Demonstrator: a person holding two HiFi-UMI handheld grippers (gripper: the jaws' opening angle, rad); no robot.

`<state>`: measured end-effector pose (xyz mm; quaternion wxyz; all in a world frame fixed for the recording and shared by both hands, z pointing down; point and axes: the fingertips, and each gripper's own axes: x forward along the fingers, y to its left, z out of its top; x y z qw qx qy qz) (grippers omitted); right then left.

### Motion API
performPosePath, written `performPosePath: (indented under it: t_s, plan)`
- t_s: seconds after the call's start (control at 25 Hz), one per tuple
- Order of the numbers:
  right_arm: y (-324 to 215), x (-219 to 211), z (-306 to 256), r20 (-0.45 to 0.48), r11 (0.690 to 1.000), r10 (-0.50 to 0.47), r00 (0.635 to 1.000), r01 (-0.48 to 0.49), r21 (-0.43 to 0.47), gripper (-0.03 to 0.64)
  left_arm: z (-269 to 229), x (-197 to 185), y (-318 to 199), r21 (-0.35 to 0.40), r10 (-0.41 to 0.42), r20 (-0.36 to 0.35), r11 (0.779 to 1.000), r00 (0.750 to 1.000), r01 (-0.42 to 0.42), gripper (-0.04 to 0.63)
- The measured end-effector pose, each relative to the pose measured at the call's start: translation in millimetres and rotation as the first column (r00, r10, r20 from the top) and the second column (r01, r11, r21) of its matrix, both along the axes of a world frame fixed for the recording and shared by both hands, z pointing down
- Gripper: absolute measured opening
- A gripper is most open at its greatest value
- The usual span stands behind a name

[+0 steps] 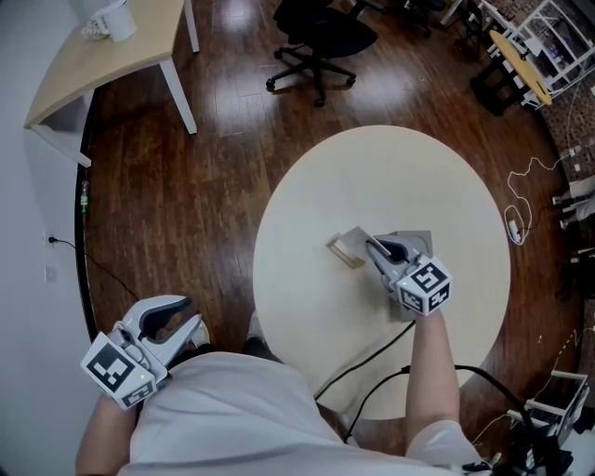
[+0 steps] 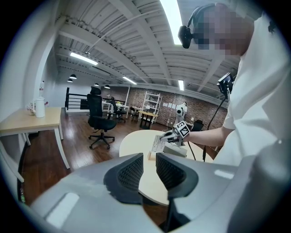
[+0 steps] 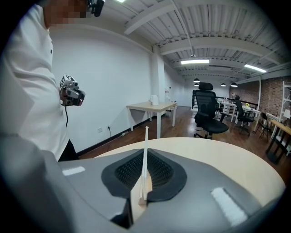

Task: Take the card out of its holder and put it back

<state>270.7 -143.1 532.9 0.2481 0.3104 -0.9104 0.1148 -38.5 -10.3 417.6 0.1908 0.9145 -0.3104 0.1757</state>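
Observation:
A pale card (image 1: 353, 239) stands on edge over a small wooden holder (image 1: 346, 254) near the middle of the round table (image 1: 307, 195). My right gripper (image 1: 373, 247) is shut on the card from its right side. In the right gripper view the card (image 3: 145, 150) shows edge-on between the pads, its lower end at the wooden holder (image 3: 137, 200); I cannot tell whether it sits in the slot. My left gripper (image 1: 181, 321) hangs off the table by the person's left hip, its jaws slightly apart with nothing between them (image 2: 149, 170).
A grey pad (image 1: 416, 244) lies on the table under my right gripper. Black cables (image 1: 367, 367) run over the table's near edge. A black office chair (image 1: 321, 37) and a wooden desk (image 1: 112, 65) with a white jug (image 1: 110, 20) stand beyond.

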Motion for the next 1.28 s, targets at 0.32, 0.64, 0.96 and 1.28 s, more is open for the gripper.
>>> performPosePath:
  t_s: [0.32, 0.64, 0.96, 1.28]
  plan:
    - [0, 0, 17, -0.005, 1.0, -0.009, 1.0, 0.009, -0.016, 0.02, 4, -1, -2, -0.006, -0.003, 0.001, 1.0, 1.0, 0.003, 0.092]
    - [0, 2, 42, -0.009, 0.998, -0.007, 1.0, 0.007, -0.061, 0.021, 6, -2, -4, -0.018, -0.012, 0.002, 1.0, 1.0, 0.012, 0.092]
    - [-6, 5, 52, -0.019, 0.998, 0.038, 0.999, -0.039, -0.054, 0.029, 9, -14, -5, -0.034, -0.024, 0.008, 0.999, 1.0, 0.024, 0.092]
    - [-15, 11, 28, -0.039, 0.972, 0.232, 0.972, -0.231, 0.042, 0.141, 11, -25, -7, -0.027, 0.039, -0.008, 0.999, 0.999, -0.039, 0.092]
